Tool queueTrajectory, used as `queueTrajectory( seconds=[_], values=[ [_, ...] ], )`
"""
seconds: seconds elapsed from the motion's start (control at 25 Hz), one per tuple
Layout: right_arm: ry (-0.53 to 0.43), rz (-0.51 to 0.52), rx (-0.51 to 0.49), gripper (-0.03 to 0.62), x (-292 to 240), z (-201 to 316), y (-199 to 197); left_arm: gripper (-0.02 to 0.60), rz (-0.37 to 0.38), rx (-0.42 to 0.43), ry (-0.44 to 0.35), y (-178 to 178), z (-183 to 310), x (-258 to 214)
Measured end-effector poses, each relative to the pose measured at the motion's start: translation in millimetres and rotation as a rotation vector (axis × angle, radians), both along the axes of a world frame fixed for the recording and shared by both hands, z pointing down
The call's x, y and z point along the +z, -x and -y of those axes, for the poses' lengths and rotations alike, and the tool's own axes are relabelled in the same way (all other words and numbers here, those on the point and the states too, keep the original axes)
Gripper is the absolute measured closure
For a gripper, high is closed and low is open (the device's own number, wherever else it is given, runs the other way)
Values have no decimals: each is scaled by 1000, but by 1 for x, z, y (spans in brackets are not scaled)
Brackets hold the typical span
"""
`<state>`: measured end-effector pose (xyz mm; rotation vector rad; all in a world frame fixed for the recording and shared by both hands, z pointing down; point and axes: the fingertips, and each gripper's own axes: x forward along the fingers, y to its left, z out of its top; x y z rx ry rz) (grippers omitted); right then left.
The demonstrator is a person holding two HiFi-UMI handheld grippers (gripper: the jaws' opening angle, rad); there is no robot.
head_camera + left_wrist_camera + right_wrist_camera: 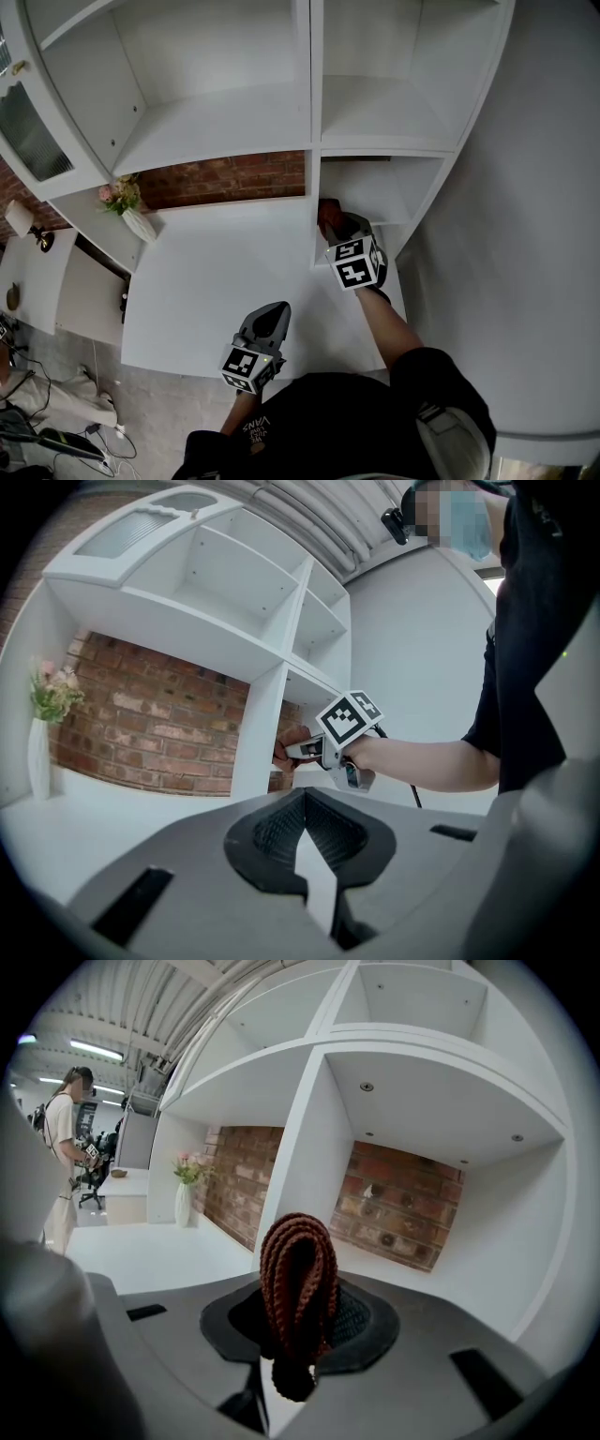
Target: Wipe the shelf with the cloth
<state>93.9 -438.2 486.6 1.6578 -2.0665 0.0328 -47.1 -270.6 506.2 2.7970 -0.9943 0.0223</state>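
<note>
A folded brown knitted cloth stands up between the jaws of my right gripper, which is shut on it. In the head view that gripper holds the cloth at the mouth of the lower right compartment of the white shelf unit, beside its upright divider. The compartment's floor and brick back lie just ahead. My left gripper hangs low over the white counter, jaws shut with nothing in them. From the left gripper view, the right gripper shows at the divider.
A white vase of flowers stands at the counter's back left against the brick wall. A glass-fronted door hangs open at the far left. Cables lie on the floor. A person stands far off by a desk.
</note>
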Motion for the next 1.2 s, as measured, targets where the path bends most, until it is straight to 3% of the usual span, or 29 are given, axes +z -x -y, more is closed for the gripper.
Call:
queueTrajectory(
  seconds=[0.24, 0.6, 0.88, 1.2],
  values=[
    [-3, -19, 63, 502, 4, -9, -32, 574, 0, 31, 1, -12, -1, 1],
    [1, -36, 245, 502, 4, -36, -123, 574, -4, 130, 2, -52, -5, 2],
    [1, -111, 358, 502, 2, -55, -181, 574, -10, 196, 0, -85, -8, 1],
    [-20, -95, 372, 502, 0, -64, -196, 574, -10, 221, -2, -103, -10, -1]
  ],
)
